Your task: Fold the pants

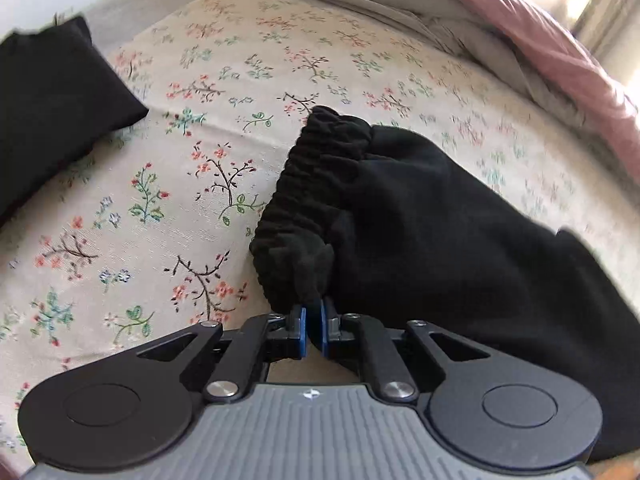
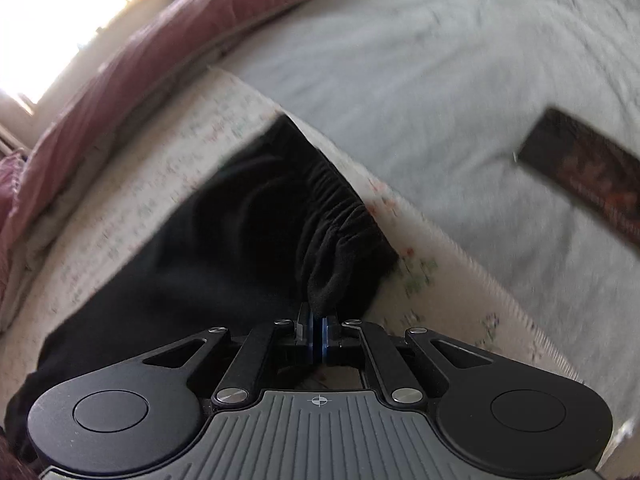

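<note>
Black pants (image 1: 420, 216) lie on a floral bedsheet (image 1: 168, 184), their gathered elastic waistband (image 1: 316, 168) pointing away from me. My left gripper (image 1: 314, 312) is shut on the near corner of the waistband, blue pads pinching the cloth. In the right wrist view the same pants (image 2: 224, 240) spread to the left on the sheet, and my right gripper (image 2: 319, 320) is shut on the other waistband corner (image 2: 340, 264). That view is blurred.
A folded black garment (image 1: 56, 112) lies at the left on the sheet. A pink quilt (image 1: 560, 52) is bunched along the far side, also in the right wrist view (image 2: 132, 48). Grey floor (image 2: 440, 80) and a dark rug (image 2: 588, 172) lie beyond the bed edge.
</note>
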`<state>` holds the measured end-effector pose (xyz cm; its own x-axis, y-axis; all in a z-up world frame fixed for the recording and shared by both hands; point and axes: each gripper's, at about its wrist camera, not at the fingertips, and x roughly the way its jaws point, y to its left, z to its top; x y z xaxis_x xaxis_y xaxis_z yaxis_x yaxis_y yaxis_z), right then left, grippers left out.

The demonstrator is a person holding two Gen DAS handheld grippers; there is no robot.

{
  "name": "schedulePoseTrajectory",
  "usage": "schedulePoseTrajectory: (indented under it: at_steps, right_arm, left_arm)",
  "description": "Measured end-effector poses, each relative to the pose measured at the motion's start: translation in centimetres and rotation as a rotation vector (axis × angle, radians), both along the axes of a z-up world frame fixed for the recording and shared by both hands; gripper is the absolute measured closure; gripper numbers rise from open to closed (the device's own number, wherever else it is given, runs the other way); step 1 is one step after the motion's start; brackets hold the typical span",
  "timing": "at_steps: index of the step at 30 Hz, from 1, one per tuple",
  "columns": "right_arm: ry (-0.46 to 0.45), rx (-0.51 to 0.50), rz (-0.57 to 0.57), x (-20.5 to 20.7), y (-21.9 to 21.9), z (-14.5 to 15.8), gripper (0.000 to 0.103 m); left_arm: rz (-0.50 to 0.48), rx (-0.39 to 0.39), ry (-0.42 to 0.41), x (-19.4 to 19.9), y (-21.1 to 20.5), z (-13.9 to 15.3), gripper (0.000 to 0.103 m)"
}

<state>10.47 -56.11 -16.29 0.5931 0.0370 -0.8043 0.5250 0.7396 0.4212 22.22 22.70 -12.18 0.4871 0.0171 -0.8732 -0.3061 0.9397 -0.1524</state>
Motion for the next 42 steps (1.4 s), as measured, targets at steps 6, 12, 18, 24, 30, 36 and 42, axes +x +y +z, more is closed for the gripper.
schedulePoseTrajectory:
  at_steps: [6,12,18,24,30,36,42]
  right_arm:
    - [-0.082,0.022,-0.044,-1.6,-0.2,0.8,0.1]
    - [-0.03,-0.027,-0.031,-0.6,0.8,1.3,0.1]
    - [-0.108,-0.034,-0.025,-2.0,1.3,2.6,0.1]
    - [-0.025,0.023,-0.091,-1.6,0.1,-0.4,0.089]
    - [0.062,-0.276,0.017,-1.7,2.8,3.7,0.057]
    - [-0.079,-0.359,0.126,1.7,8.0,9.4,0.054]
    - [-0.201,-0.343,0.593,13.8,23.6,10.1,0.055]
  left_arm:
    - [0.039,-0.089,-0.031,-0.9,1.7,0.5,0.083]
    - [0.138,-0.184,-0.15,-0.5,3.0,2.1,0.083]
    - [0.172,-0.168,-0.132,-0.8,3.0,1.1,0.083]
    - [0.137,-0.174,-0.022,-0.3,2.6,-1.0,0.066]
    - [0.267,-0.327,-0.123,-2.2,6.8,0.9,0.037]
    - [0.505,-0.352,-0.236,-2.4,9.5,3.9,0.036]
    - [0.349,-0.2,-0.174,5.3,5.8,3.3,0.025]
